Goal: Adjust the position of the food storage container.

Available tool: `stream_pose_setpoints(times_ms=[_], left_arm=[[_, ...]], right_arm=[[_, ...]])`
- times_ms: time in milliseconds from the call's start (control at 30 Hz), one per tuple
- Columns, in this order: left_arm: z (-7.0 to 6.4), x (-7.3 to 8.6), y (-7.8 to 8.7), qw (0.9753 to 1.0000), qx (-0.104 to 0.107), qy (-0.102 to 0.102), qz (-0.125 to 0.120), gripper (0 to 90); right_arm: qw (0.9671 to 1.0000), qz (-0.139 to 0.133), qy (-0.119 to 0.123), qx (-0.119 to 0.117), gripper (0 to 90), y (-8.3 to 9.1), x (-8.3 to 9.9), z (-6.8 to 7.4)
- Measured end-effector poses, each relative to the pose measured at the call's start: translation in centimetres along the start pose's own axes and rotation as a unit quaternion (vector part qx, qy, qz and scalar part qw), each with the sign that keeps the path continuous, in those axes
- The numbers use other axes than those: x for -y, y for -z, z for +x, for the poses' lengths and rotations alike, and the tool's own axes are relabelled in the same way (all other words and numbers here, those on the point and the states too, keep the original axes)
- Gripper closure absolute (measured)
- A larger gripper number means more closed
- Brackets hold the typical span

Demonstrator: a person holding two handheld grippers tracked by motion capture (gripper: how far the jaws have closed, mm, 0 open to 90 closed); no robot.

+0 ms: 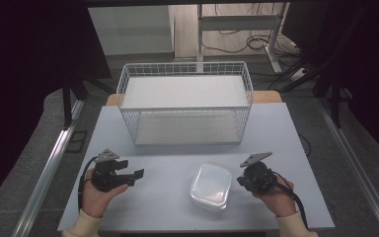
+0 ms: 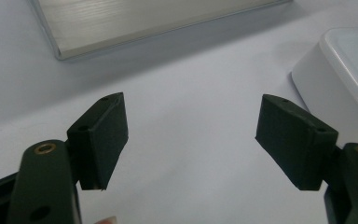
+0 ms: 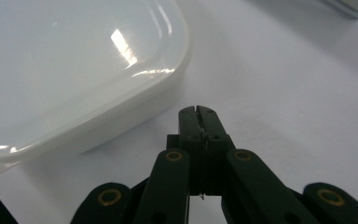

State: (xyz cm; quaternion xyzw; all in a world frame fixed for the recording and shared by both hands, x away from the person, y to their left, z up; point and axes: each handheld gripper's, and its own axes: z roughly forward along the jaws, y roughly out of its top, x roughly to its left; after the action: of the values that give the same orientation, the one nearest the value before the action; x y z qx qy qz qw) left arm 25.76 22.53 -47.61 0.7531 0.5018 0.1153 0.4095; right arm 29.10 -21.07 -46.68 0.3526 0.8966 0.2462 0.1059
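The lidded white container (image 1: 210, 186) sits on the counter (image 1: 168, 207) between my hands, in front of the wire basket (image 1: 185, 101). To take it well, I judge I should bring both tongs in level against its opposite sides and squeeze evenly so it won't tip. My left tongs (image 1: 134, 176) are spread wide and hold nothing, pointing at it from well apart; my right tongs (image 1: 240, 181) are pressed together, empty, just beside its edge.

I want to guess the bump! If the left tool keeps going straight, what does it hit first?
Probably nothing soon. The left tool points over bare table; the white lidded box sits off to one side. Farther ahead lies the wire basket's base, though depth is unclear.
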Motion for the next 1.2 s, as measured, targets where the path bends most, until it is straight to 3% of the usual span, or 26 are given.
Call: stream_pose_setpoints(times_ms=[233, 533, 967, 1200], left_arm=[[-0.1, 0.0, -0.2, 1.0000, 0.001, -0.001, 0.003, 25.0], [-0.2, 0.0, -0.3, 1.0000, 0.001, -0.004, 0.004, 25.0], [-0.1, 0.0, -0.3, 1.0000, 0.001, -0.002, 0.004, 25.0], [-0.2, 0.0, -0.4, 1.0000, 0.002, -0.004, 0.005, 25.0]], right_arm=[[0.9997, 0.006, 0.013, -0.020, 89.9, -0.6, -0.4, 0.8], [0.9993, 0.012, 0.023, -0.027, 90.0, -1.5, -0.9, 1.7], [0.9972, -0.011, 0.047, -0.057, 89.9, -3.2, -2.7, 4.4], [0.9973, -0.028, 0.046, -0.050, 90.0, -3.8, -3.0, 4.7]])
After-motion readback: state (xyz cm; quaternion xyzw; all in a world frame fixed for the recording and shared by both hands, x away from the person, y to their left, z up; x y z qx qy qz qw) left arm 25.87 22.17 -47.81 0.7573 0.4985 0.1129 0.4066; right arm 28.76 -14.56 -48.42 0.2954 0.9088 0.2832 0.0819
